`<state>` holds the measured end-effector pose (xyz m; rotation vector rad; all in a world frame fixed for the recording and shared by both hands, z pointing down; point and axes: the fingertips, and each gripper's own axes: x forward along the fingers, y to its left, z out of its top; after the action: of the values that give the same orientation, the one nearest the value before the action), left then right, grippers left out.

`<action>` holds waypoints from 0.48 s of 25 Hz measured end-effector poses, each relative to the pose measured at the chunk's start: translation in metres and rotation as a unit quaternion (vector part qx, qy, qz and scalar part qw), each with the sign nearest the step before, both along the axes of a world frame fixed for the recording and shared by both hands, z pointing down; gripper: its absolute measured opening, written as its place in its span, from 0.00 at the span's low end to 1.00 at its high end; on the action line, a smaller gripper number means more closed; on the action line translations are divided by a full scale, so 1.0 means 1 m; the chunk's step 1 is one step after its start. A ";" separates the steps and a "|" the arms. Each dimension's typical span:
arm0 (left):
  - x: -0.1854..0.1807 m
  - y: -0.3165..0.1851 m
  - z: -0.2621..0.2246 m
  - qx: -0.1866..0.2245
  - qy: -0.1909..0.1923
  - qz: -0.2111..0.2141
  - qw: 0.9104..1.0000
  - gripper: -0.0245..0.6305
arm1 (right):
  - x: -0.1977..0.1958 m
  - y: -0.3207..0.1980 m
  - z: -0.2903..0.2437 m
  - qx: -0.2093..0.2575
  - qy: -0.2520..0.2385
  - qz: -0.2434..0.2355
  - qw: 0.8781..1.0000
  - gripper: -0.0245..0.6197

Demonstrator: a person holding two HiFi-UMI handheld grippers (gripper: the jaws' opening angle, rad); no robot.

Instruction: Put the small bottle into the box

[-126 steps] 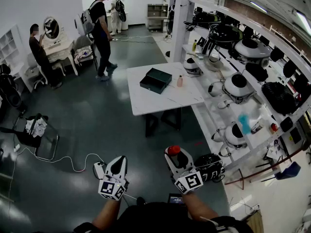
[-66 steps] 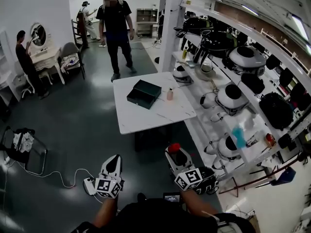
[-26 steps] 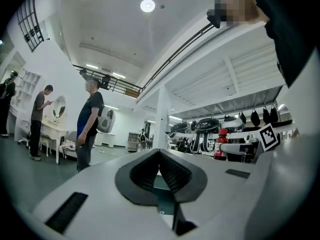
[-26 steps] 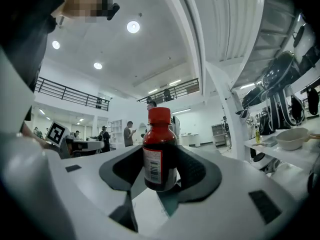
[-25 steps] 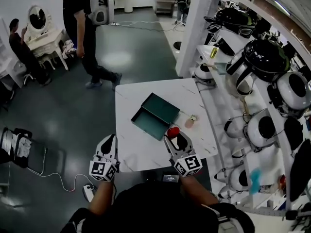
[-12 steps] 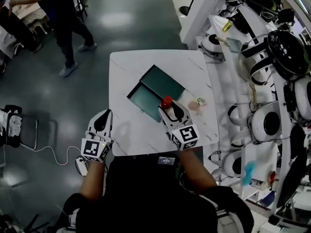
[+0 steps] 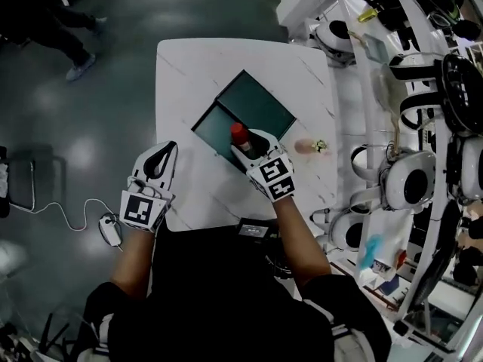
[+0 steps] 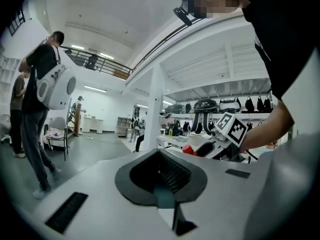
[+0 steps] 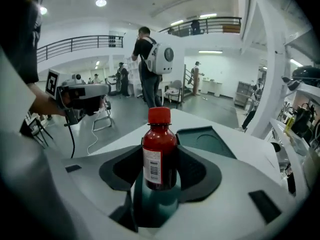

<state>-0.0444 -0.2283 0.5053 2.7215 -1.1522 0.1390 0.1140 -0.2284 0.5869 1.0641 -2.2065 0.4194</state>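
White bench (image 7: 185,66), open green box (image 7: 260,102), and a small bottle (image 7: 239,136) pinched above it.
The box lies open near the bench's middle, its lid half toward 1 o'clock and its tray half toward 7 o'clock. The right gripper (image 7: 251,145) hangs over the tray's near edge, its pads clamped on the small bottle, which is dark red with a red cap and upright. The left gripper (image 7: 155,162), pressed together on nothing, is at 9 o'clock of the right one, over the bench's near left part. A small pinkish bottle (image 7: 306,147) sits on the bench at 3 o'clock of the right gripper, apart from the box.
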 end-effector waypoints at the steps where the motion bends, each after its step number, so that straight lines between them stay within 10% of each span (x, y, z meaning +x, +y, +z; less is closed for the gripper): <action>1: 0.002 -0.001 0.005 -0.008 0.004 0.002 1.000 0.06 | -0.001 -0.002 0.011 -0.013 0.013 -0.007 1.000 0.39; 12: -0.002 -0.002 0.057 -0.072 0.021 0.017 0.997 0.06 | 0.001 -0.001 0.099 -0.154 0.107 -0.040 0.982 0.39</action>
<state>-0.0467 -0.2302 0.5620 2.6062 -1.0432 0.1610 0.1154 -0.2292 0.6862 0.8108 -1.9130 0.5618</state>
